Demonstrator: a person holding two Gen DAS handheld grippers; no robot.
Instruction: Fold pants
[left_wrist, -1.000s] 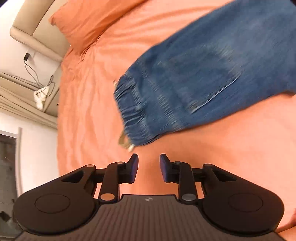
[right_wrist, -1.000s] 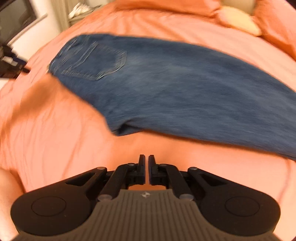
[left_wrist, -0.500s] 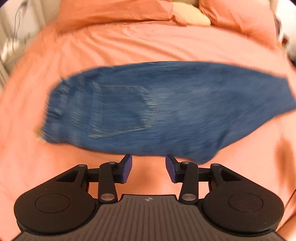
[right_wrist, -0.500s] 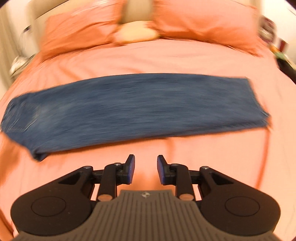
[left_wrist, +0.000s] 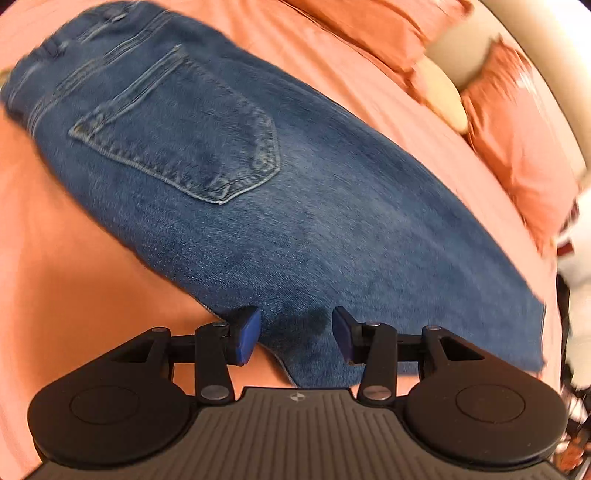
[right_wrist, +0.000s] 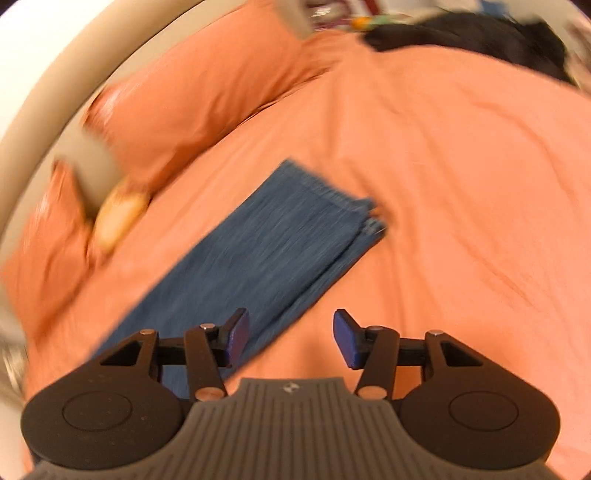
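Both claws have swung nearer the pants (left_wrist: 295, 206); left claw (left_wrist: 295, 338) stands released over the crotch edge, right claw (right_wrist: 291, 338) opening, empty (near the hems). Denim looks heavy, limp; grip hem and waistband.

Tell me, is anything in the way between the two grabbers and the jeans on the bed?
No, nothing visible is. The left gripper has its jaws apart right over the near edge of the jeans, not pinching them. The right gripper is opening beside the leg end, with only bare orange bedsheet around it.
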